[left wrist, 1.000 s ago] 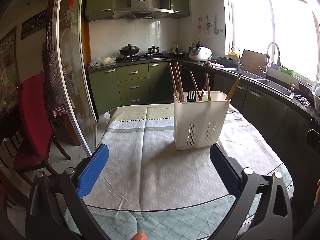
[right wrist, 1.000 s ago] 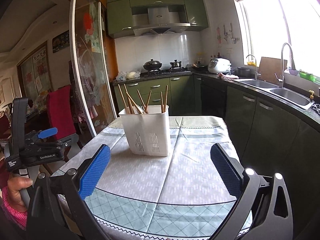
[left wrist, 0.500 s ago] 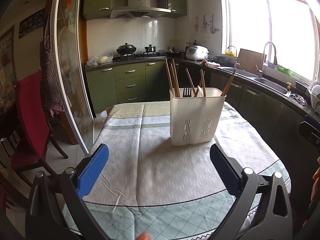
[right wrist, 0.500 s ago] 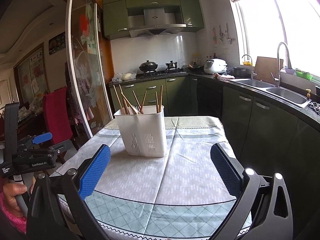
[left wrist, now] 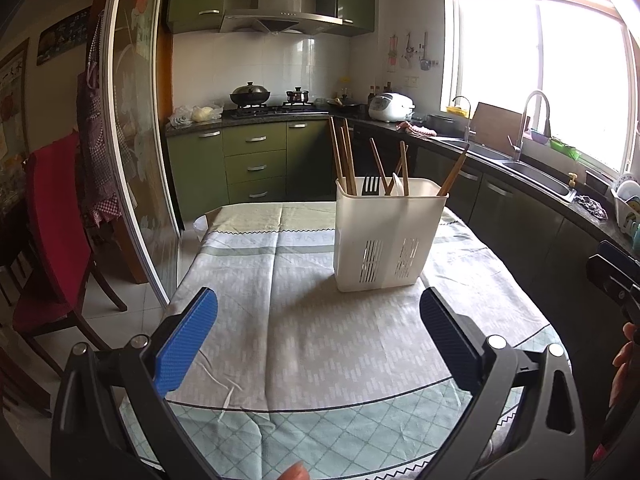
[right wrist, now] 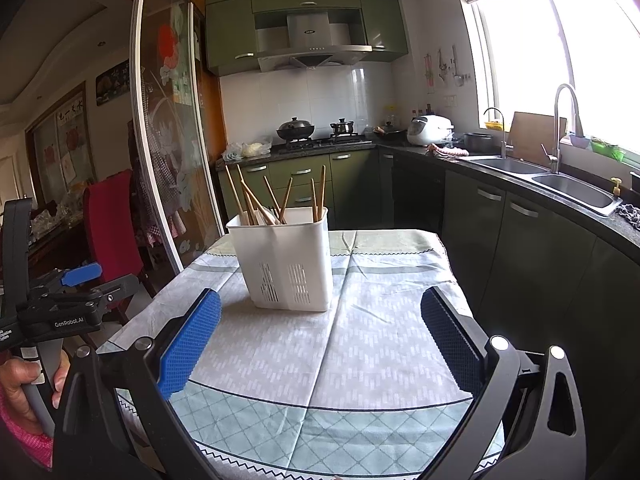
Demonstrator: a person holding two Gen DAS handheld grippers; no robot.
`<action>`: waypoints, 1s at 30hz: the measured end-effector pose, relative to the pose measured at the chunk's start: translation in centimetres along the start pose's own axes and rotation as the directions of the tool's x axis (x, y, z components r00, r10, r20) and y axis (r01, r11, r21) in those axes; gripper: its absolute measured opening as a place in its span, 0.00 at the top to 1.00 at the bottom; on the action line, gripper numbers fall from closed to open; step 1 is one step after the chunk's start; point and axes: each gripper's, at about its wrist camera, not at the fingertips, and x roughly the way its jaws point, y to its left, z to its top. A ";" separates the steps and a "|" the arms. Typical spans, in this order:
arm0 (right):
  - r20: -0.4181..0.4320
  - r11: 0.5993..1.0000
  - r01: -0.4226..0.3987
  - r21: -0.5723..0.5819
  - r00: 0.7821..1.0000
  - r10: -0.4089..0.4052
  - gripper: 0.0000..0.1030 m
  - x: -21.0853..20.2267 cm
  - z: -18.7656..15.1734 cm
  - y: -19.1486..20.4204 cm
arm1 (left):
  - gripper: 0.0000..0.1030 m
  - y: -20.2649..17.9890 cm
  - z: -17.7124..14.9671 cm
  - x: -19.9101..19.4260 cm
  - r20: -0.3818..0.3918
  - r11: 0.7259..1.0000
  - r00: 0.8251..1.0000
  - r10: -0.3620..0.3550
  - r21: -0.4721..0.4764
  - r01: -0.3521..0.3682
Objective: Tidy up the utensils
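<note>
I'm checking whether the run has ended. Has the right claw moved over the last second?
Yes. In its own view the utensil caddy and stove sit slightly lower and further left, so the open right claw tilted slightly up and right.

A wok (left wrist: 249,94) and pot (left wrist: 297,96) sit on the stove, a rice cooker (left wrist: 390,106) on the counter, a red chair (left wrist: 52,236) beside the table (left wrist: 304,336).

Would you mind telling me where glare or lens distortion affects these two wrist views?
Left wrist view: the window is blown out white, and the sliding door frame bows from fisheye distortion. Right wrist view: the window is equally overexposed, the door frame curves likewise, yet the white utensil holder on the tablecloth stays sharp.
</note>
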 end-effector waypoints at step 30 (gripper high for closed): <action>-0.006 1.000 -0.002 -0.009 1.000 0.002 0.04 0.6 -0.3 0.4 | 0.06 0.4 -0.2 -0.1 -0.007 1.000 1.000 0.016 -0.003 -0.016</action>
